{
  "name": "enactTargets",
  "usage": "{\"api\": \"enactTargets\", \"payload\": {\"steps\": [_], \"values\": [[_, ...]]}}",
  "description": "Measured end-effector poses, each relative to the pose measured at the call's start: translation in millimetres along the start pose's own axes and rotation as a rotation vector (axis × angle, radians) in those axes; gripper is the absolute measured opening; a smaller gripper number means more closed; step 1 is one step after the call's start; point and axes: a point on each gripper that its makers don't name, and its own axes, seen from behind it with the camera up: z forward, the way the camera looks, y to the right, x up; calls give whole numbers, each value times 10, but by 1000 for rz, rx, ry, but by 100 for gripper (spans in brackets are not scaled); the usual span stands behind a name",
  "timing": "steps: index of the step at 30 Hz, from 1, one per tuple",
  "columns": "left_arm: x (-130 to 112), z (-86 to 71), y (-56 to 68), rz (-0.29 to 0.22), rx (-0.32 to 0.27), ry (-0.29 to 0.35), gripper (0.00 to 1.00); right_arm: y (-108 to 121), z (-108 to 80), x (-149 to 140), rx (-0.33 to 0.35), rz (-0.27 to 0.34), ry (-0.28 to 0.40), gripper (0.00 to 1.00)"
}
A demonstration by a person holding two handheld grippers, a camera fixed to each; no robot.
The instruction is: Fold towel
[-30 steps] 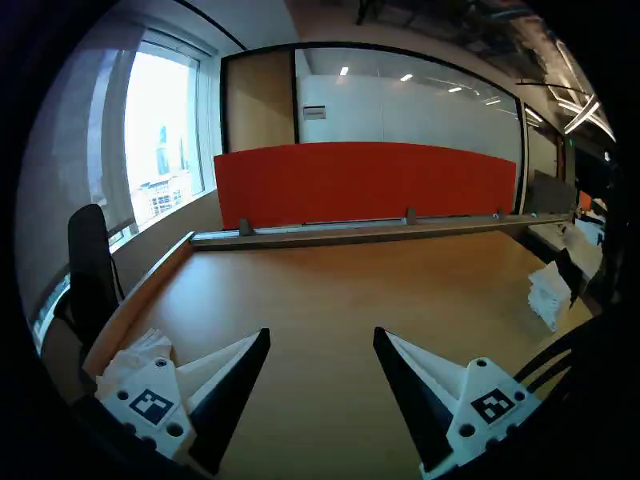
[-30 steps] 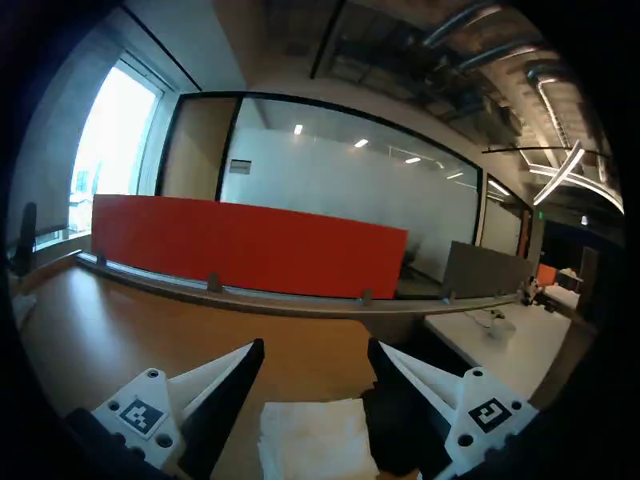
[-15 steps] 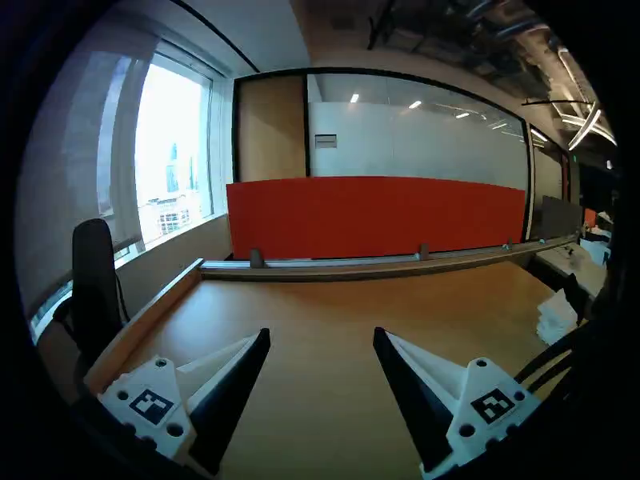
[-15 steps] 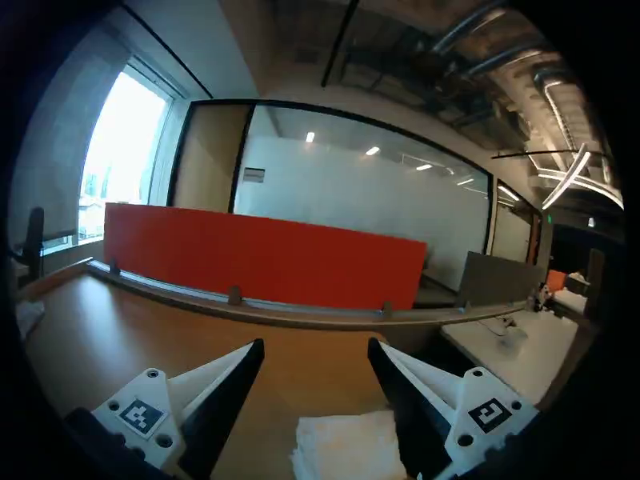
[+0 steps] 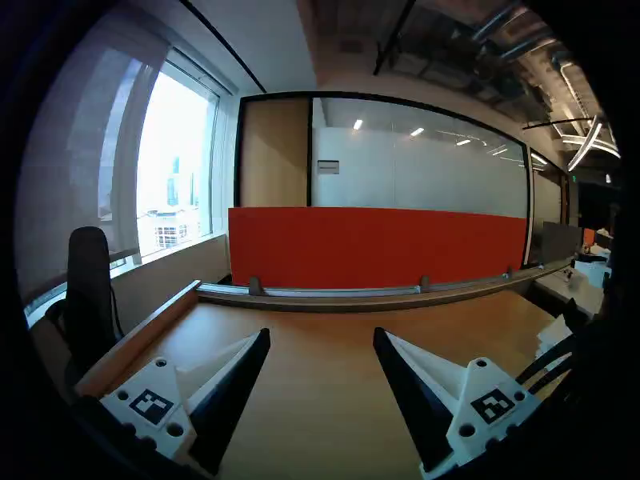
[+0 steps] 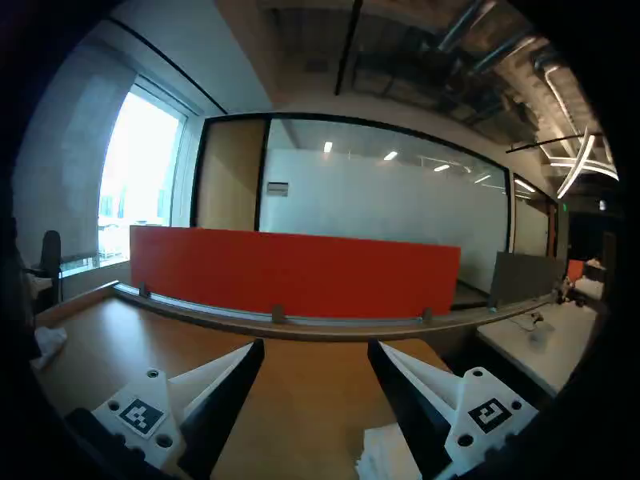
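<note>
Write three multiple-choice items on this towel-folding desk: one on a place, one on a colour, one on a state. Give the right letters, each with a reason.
1. In the right gripper view, where is the white towel?
A. On the desk, low down and close to the right gripper
B. On the window sill
C. On the floor

2. What colour is the divider panel behind the desk?
A. Blue
B. Red
C. Grey

3. How do the jaws of the left gripper stand?
A. Shut on the towel
B. Shut on nothing
C. Open, with nothing between them

Answers: 1 A, the towel lies at the bottom of that view, right by the gripper. 2 B, the panel is plainly red in both views. 3 C, bare desk shows through the wide gap.
</note>
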Motion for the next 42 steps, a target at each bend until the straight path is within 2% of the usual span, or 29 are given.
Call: {"api": "enactTargets", "payload": {"steps": [6, 15, 21, 27, 36, 42], "values": [[95, 32, -33, -13, -7, 40, 96, -210, 9, 32, 15, 15, 11, 100], [144, 56, -56, -26, -14, 65, 96, -250, -13, 169, 4, 40, 26, 100], [161, 69, -50, -9, -19, 97, 96, -355, -29, 308, 20, 42, 38, 100], [28, 131, -76, 11, -8, 114, 96, -437, -19, 342, 26, 46, 42, 100], [-399, 207, -206, 26, 13, 122, 96, -479, -3, 231, 11, 75, 42, 100], [-723, 229, -249, 13, 13, 127, 96, -533, 16, 53, 5, 81, 51, 100]]}}
